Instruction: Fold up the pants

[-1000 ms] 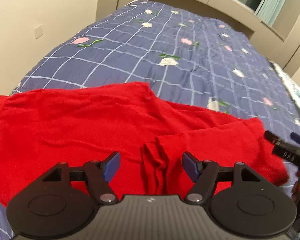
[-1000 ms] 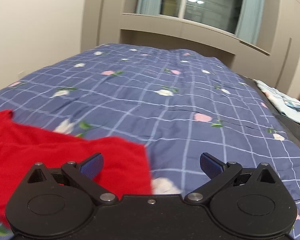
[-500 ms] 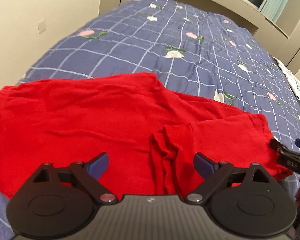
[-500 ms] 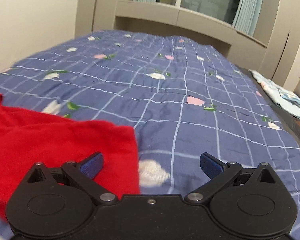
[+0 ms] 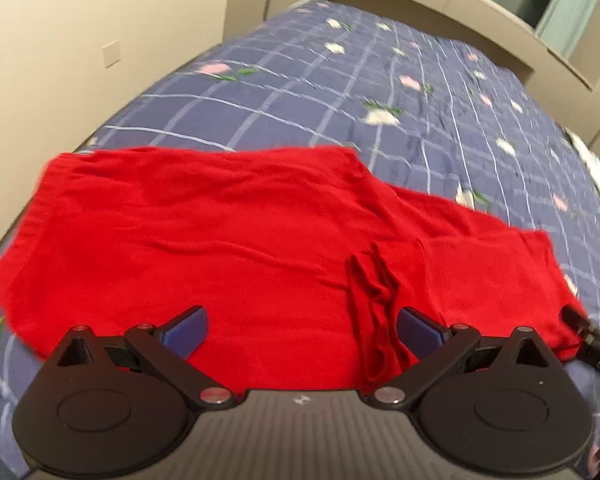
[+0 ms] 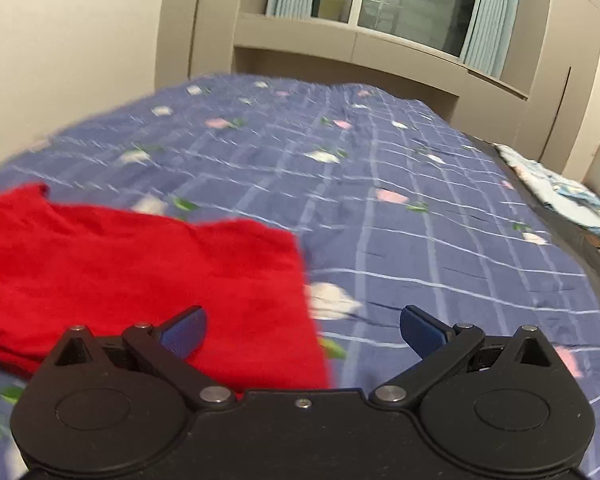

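Since a second ago our left gripper (image 5: 302,330) has spread its jaws wider and swung left over the red pants (image 5: 228,240), which lie flat on the blue checked bedspread (image 5: 380,72), a bunched ridge near our right finger. Our right gripper (image 6: 302,330) hovers wide apart over the pants' right edge, holding nothing. Pale fabric (image 6: 556,184) lies at the bed's right.

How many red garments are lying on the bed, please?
1: the red pants lie spread across the near end of the bed; the right wrist view shows their right end. Both grippers' jaws are open above them.
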A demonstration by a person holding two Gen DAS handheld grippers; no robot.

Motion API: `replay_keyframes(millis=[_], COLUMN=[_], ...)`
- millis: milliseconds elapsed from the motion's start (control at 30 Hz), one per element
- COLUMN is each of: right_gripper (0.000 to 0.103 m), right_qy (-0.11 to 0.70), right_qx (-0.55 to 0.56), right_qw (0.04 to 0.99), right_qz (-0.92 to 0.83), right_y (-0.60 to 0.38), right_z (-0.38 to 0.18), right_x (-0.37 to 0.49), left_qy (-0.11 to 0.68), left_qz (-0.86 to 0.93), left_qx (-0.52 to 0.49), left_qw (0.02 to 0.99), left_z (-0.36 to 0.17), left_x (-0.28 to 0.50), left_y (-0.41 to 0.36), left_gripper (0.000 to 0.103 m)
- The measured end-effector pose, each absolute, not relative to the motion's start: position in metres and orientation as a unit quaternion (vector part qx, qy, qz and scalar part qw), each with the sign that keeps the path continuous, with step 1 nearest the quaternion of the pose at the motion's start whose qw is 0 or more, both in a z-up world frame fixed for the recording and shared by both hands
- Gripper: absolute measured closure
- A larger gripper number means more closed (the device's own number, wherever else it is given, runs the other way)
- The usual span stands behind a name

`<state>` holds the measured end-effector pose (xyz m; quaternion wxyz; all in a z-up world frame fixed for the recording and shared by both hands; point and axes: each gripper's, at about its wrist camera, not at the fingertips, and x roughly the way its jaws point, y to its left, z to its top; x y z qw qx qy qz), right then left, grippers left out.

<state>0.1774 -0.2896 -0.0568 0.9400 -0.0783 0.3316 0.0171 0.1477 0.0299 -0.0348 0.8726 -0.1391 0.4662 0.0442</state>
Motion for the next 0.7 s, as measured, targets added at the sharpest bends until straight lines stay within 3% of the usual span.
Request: replay_keyframes(millis=[333,533,700], right_gripper=[0.001,0.001,0.001], right_qy=[0.286,0.262,0.270], right_qx=[-0.079,-0.098,-0.149], right_qw=[0.943,0.948,0.940], right_qz=[0.148,0.152,0.148], right_y=[-0.188,-0.157,-0.139], right_z=[-0.045,-0.049,-0.073], right_x=[0.156,0.158,0.155], left_qy=[0.411,0.411,0.410], left_qz=[0.129,0.175,0.155], left_qx=[-0.180,-0.264,-0.256], left_qw=[0.884,0.855,0.862], left_z=[-0.006,-0.037,-0.048], left_x=[0.089,0.073,0.082], left_y=[0.110,0.149,0.139], left_gripper=[0.000,0.000,0.001])
